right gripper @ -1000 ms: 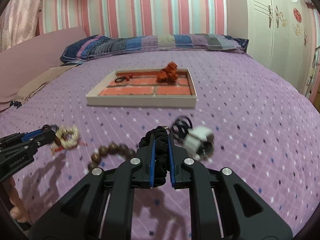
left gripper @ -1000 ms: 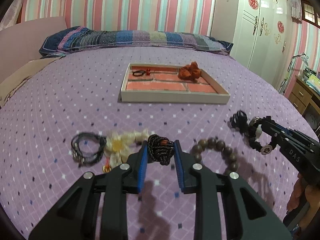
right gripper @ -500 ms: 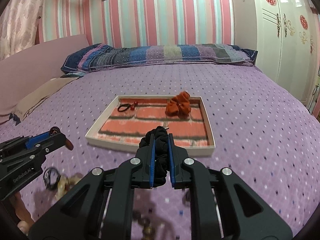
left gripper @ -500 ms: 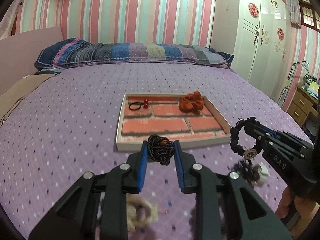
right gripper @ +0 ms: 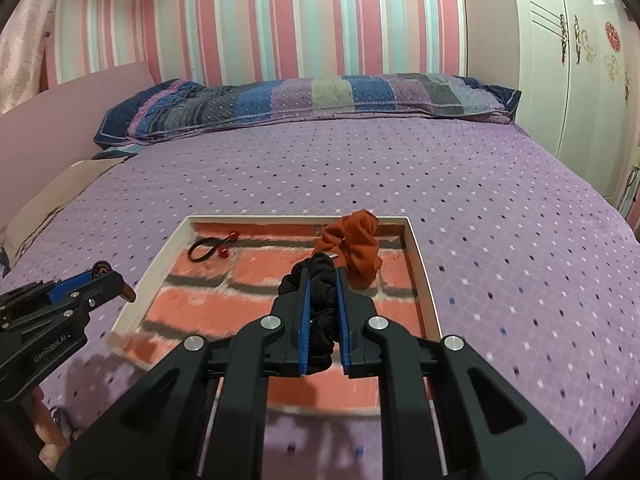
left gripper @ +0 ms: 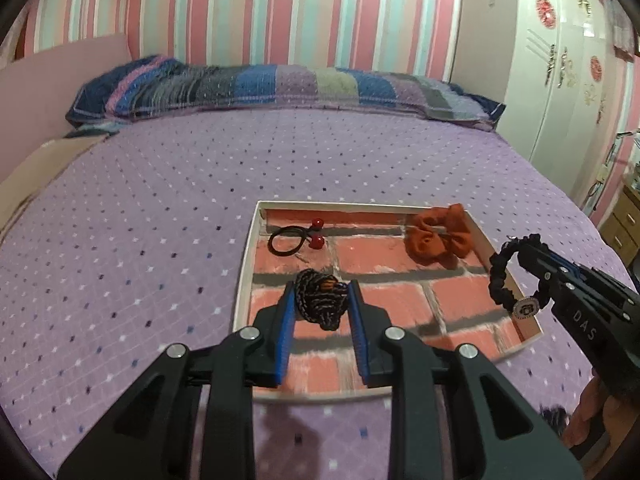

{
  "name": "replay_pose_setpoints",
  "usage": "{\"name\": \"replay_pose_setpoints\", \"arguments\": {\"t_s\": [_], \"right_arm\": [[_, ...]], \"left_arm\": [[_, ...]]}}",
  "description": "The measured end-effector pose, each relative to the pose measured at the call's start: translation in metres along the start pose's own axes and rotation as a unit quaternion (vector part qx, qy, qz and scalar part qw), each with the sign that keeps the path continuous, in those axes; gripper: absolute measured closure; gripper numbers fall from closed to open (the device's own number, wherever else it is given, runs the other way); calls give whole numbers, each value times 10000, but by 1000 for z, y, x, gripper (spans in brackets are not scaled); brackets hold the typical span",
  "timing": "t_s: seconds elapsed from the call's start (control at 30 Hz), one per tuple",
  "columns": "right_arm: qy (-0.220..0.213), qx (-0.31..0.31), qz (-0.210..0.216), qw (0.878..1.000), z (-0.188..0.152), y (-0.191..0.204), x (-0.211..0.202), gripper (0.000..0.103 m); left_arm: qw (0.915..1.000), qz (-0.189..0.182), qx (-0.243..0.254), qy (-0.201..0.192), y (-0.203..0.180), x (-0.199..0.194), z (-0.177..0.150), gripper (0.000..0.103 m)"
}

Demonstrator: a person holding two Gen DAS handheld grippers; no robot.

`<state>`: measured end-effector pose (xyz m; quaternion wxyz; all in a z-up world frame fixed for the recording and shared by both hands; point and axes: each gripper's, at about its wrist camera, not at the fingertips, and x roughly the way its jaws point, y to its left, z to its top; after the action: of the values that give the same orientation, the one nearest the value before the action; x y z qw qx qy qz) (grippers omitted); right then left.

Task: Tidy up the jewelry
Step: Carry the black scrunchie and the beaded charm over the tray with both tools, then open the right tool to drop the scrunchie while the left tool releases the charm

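Note:
My left gripper is shut on a black braided cord bracelet with an orange bead, held over the near left part of the white-rimmed tray. My right gripper is shut on a black scrunchie with a round charm, held over the tray's right side. The tray has a red brick-pattern floor. In it lie a black hair tie with red beads at the far left and an orange scrunchie at the far right, also seen in the right wrist view.
The tray lies on a purple dotted bedspread. A striped pillow lies along the headboard. A white wardrobe stands at the right. My left gripper shows at the left of the right wrist view.
Both grippers have moved forward from the bedspread to above the tray, each still holding its item. The loose jewelry on the bed has dropped out of view behind them.

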<state>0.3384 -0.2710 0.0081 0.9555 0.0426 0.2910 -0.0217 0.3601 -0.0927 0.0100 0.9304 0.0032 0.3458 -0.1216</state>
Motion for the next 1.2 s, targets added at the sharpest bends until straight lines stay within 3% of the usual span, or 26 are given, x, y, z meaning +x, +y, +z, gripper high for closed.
{"name": "replay_pose_setpoints", "arguments": {"t_s": [0.33, 0.53, 0.9, 1.07, 1.17, 1.2], "right_arm": [[461, 283, -33, 9985, 28, -22, 77, 91], [895, 420, -75, 9951, 23, -34, 112, 91], [1341, 166, -470, 9897, 8, -47, 142, 91], [1538, 139, -443, 9870, 5, -48, 150, 90], [1696, 250, -423, 9843, 2, -51, 156, 86], [1709, 298, -374, 9841, 2, -53, 156, 74]], "left_arm": [[9981, 6, -20, 611, -7, 83, 32, 77], [9945, 106, -22, 1039, -1, 128, 29, 77], [9905, 479, 220, 1270, 15, 152, 28, 77], [9894, 551, 298, 1309, 10, 156, 29, 77], [9881, 614, 330, 1371, 8, 159, 29, 76], [9878, 632, 337, 1381, 8, 159, 29, 76]]}}
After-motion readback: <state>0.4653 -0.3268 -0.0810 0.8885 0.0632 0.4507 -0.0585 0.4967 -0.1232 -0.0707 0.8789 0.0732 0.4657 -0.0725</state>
